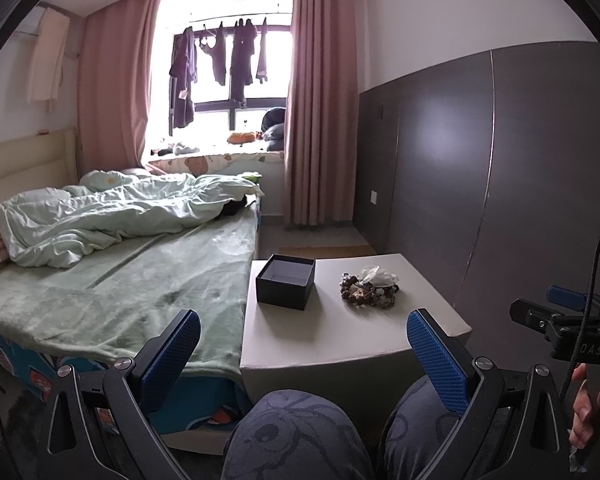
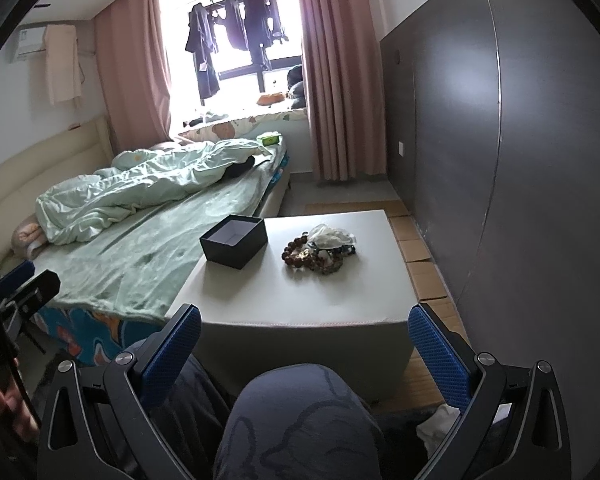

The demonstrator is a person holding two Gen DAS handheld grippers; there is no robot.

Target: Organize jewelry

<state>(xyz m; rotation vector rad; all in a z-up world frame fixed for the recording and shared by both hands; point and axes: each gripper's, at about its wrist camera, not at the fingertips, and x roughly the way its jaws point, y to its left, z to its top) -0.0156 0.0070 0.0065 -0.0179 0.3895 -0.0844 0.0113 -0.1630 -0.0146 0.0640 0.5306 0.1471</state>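
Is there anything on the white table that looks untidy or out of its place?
Yes. The beaded jewelry lies in a tangled heap on the white table, with a crumpled clear plastic bag at its far side. The dark box beside it stands open and looks empty.

You are sitting in a home bedroom. A bed with a pale green fleece sheet (image 1: 140,276) and a rumpled mint duvet (image 1: 112,216) fills the left side, with a cream padded headboard (image 2: 40,164) behind it. Dusty pink pleated curtains (image 1: 320,120) frame a bright window where dark clothes hang drying (image 1: 220,56), and a white wall air conditioner (image 2: 30,42) sits high up.
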